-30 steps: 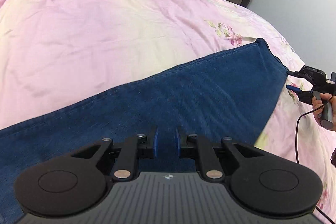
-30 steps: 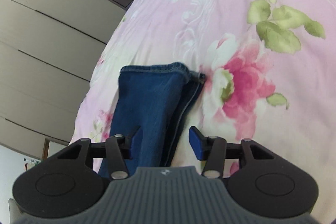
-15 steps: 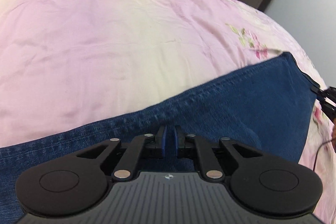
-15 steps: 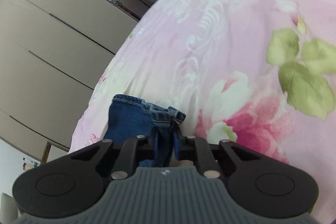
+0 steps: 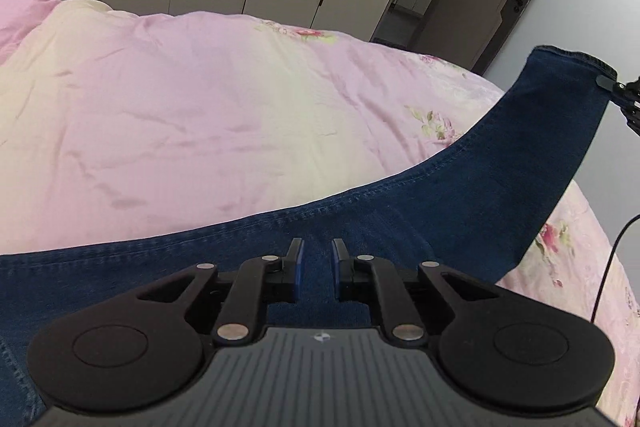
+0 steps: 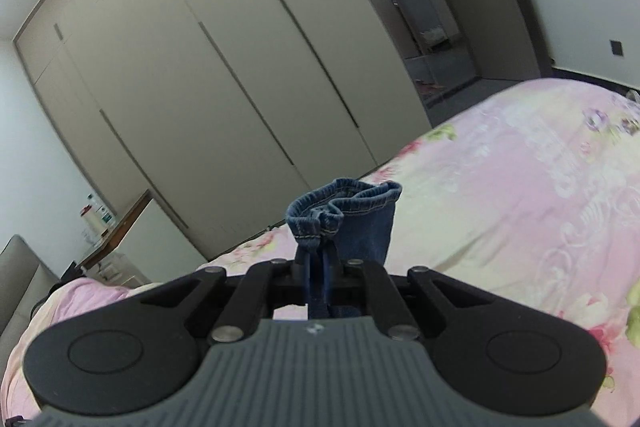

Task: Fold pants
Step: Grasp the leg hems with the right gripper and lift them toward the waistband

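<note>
text: none legible | labels: none | numbers: none

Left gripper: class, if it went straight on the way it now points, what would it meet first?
Probably the jeans: denim lies just past the left gripper, whose jaws stand slightly apart. Beyond it comes the pink quilt; depth is unclear.

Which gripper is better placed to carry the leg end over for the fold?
Right. The right gripper is shut on the jeans at the hem, lifted off the pink duvet. The left gripper, fingers apart, hangs over mid-leg denim.
</note>
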Tool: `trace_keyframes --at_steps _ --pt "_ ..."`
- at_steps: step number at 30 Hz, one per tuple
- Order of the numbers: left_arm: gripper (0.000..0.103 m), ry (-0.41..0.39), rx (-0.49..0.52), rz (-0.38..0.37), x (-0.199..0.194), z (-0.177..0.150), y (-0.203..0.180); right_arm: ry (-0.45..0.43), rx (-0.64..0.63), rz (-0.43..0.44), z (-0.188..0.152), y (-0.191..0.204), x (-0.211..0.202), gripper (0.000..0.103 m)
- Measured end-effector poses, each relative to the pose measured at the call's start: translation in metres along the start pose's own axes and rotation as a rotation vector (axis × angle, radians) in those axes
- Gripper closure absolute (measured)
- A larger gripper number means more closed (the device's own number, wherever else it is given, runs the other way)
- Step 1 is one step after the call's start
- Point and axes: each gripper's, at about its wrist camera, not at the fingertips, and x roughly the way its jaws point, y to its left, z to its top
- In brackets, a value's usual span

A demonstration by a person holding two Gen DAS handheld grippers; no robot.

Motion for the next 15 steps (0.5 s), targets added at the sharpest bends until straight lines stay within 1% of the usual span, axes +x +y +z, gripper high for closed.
trace_keyframes --at_steps 2,4,5,7,9,11,13,15 --pt "0.086 -0.004 -0.046 -0.034 -0.033 -0.007 0.012 0.021 -0.053 0.029 -0.005 0.048 -0.006 0.102" --pt "0.085 -0.021 -0.107 -0.08 -0.063 -0.019 0.029 0.05 -0.122 0.052 -0.02 0.095 -0.009 0.102" --pt "0.085 -0.029 -0.132 -0.089 -0.078 -0.026 0.038 0.069 -0.15 0.065 -0.031 0.117 -0.009 0.102" --pt "0.084 -0.039 -0.155 -0.066 -0.101 -0.042 0.052 0.114 -0.203 0.083 -0.059 0.158 -0.007 0.102" --pt "0.084 -0.048 -0.173 -0.027 -0.121 -0.059 0.066 0.157 -0.244 0.111 -0.093 0.193 -0.005 0.102" --pt "0.083 -0.05 -0.212 -0.012 -0.133 -0.08 0.084 0.198 -0.287 0.143 -0.131 0.222 -0.003 0.102" --pt "0.083 -0.04 -0.271 -0.014 -0.137 -0.101 0.101 0.268 -0.33 0.174 -0.179 0.249 -0.004 0.102" --pt "0.083 -0.023 -0.344 -0.018 -0.137 -0.124 0.118 0.359 -0.37 0.201 -0.23 0.27 -0.004 0.102"
